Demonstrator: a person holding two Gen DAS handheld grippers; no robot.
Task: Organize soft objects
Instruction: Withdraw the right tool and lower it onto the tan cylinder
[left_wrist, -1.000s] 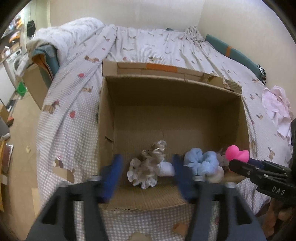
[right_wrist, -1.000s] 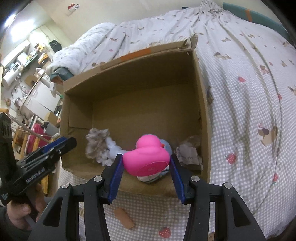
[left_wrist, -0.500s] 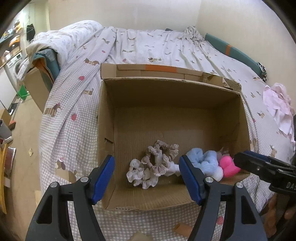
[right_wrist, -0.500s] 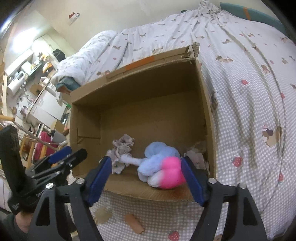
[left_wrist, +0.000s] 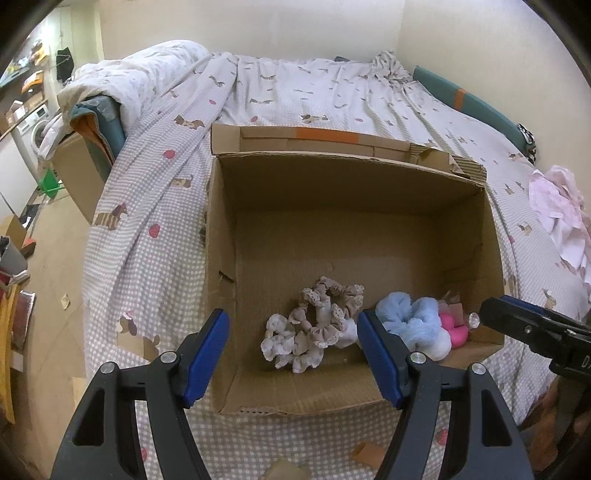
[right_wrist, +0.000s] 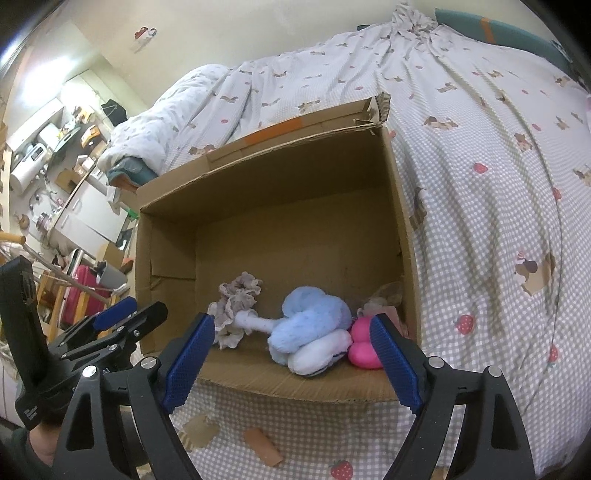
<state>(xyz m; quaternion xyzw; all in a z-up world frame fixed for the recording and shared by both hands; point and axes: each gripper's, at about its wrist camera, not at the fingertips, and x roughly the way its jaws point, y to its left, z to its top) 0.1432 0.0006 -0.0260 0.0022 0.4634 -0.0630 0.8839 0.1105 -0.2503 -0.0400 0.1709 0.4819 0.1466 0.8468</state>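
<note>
An open cardboard box (left_wrist: 221, 236) (right_wrist: 402, 229) sits on the bed. Inside, near its front wall, lie beige and white scrunchies (left_wrist: 314, 325) (right_wrist: 236, 299), a light blue fluffy scrunchie (left_wrist: 410, 321) (right_wrist: 314, 317), a white soft piece (right_wrist: 321, 354) and a pink rubber duck (left_wrist: 456, 328) (right_wrist: 364, 347). My left gripper (left_wrist: 295, 354) is open and empty, above the box's front edge. My right gripper (right_wrist: 291, 362) is open and empty, just in front of the blue scrunchie and duck; it also shows in the left wrist view (left_wrist: 517, 325).
The bed (left_wrist: 332, 96) has a grey checked cover with dog prints. A pink cloth (left_wrist: 557, 214) lies at its right edge. Crumpled wrappers (right_wrist: 384, 299) sit in the box's right corner. Paper scraps (right_wrist: 262, 443) lie in front of the box. Furniture and clutter fill the room at left.
My right gripper opened and let go of the pink duck, which now lies in the box beside the blue scrunchie. Both grippers pulled back from the box.
</note>
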